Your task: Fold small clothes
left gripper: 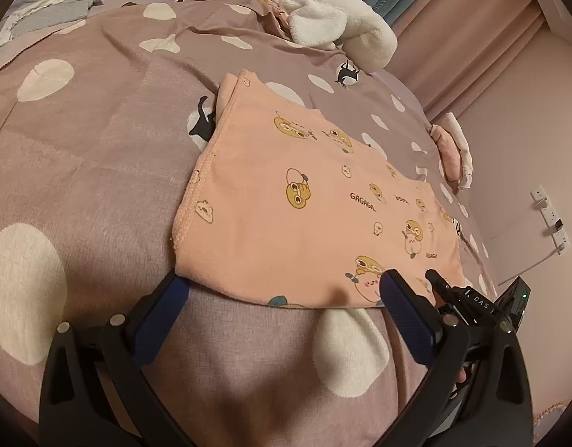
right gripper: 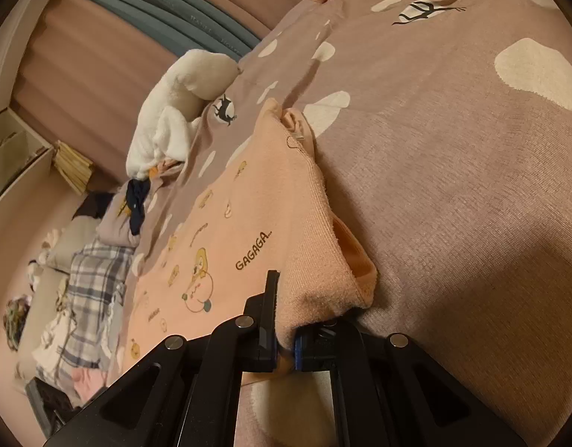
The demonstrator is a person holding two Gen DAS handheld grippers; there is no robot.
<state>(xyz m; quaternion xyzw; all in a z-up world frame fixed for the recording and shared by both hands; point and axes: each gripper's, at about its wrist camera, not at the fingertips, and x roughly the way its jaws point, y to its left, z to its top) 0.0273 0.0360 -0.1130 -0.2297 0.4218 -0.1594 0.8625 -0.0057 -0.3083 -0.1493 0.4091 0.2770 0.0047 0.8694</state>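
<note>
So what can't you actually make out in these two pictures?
- Pink garment: its underside and any folded-under parts lie hidden against the bedspread in both views.
- Right gripper: the corner it pinches is buried between the fingers in the right wrist view.
- Left gripper: open; in the left wrist view, its body is cut off by the bottom edge.
- Clothes pile: too distorted at the right wrist view's rim to identify.

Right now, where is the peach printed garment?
The peach garment lies flat on the spotted bedspread, its near edge pinched by the right gripper.
</note>
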